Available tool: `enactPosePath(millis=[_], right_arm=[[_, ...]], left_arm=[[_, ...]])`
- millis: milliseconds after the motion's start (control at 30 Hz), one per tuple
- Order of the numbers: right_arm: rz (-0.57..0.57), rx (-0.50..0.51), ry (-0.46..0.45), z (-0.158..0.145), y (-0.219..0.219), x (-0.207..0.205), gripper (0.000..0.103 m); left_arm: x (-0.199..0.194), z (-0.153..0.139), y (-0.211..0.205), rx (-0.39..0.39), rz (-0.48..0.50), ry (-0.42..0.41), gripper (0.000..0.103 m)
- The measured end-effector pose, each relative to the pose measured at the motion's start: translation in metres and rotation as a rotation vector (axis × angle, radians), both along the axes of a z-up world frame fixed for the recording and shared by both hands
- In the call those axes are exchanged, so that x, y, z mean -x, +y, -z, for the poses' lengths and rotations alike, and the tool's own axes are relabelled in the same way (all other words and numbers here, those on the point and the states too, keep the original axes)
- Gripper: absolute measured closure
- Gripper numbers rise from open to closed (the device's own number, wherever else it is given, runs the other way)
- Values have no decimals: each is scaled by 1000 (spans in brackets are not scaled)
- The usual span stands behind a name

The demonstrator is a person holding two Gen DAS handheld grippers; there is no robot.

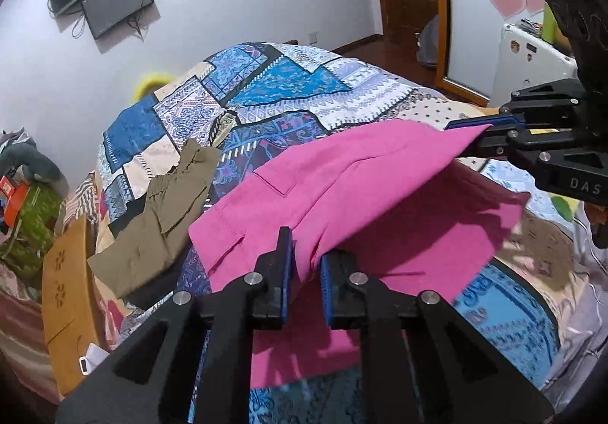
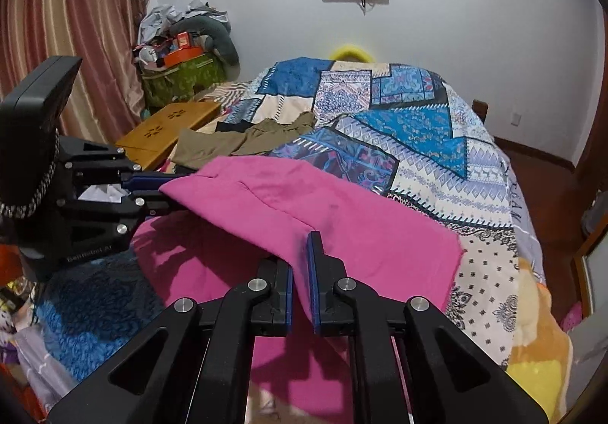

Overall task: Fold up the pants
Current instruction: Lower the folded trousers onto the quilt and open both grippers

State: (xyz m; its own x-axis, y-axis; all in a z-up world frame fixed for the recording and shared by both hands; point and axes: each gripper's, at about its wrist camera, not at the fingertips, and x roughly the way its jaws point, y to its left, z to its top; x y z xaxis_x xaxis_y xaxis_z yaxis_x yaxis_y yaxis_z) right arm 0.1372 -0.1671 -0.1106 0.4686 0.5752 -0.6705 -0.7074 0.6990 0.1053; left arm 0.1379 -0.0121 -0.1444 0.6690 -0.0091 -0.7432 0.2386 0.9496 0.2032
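The left gripper (image 1: pixel 306 264) is clamping one edge of the pink pants (image 1: pixel 342 188), and the right gripper (image 2: pixel 300 264) is pinching the other edge, both holding the cloth above the bed (image 1: pixel 266 89). The pants are arching over their lower layer, which is lying on the quilt beside olive shorts (image 1: pixel 159 226).

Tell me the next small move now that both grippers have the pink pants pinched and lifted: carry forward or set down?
Probably carry forward. The left gripper and right gripper each pinch an edge of the pink pants, raised as a flap over the layer lying on the bedspread. Move both together toward the far edge, then lower, keeping clear of the olive garment.
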Motion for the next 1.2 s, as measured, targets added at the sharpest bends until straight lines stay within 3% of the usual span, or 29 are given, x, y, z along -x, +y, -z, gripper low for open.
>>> enactPosePath(millis=[533,600,700,767,900,1033,1200], right_arm=[[9,36,107,31,-12,25,96],[4,42,121,32,-13,26,95],[7,53,139,31,-17,29,95],[9,50,158,29,-21,31,93],[21,32,161,21,-30,37,86],[47,3,136,11,-36,39,69],[109,-60,137,3,-37,24,49]], left_arm=[[21,27,-5,78,-9,121,89],[25,25,-5,73,-7,116,84],[31,21,-3,92,-1,130,73],[36,17,0,110,-4,134,55],[43,4,8,150,-21,107,40],[39,-12,19,204,-61,81,16],[16,-17,33,236,-137,75,13]])
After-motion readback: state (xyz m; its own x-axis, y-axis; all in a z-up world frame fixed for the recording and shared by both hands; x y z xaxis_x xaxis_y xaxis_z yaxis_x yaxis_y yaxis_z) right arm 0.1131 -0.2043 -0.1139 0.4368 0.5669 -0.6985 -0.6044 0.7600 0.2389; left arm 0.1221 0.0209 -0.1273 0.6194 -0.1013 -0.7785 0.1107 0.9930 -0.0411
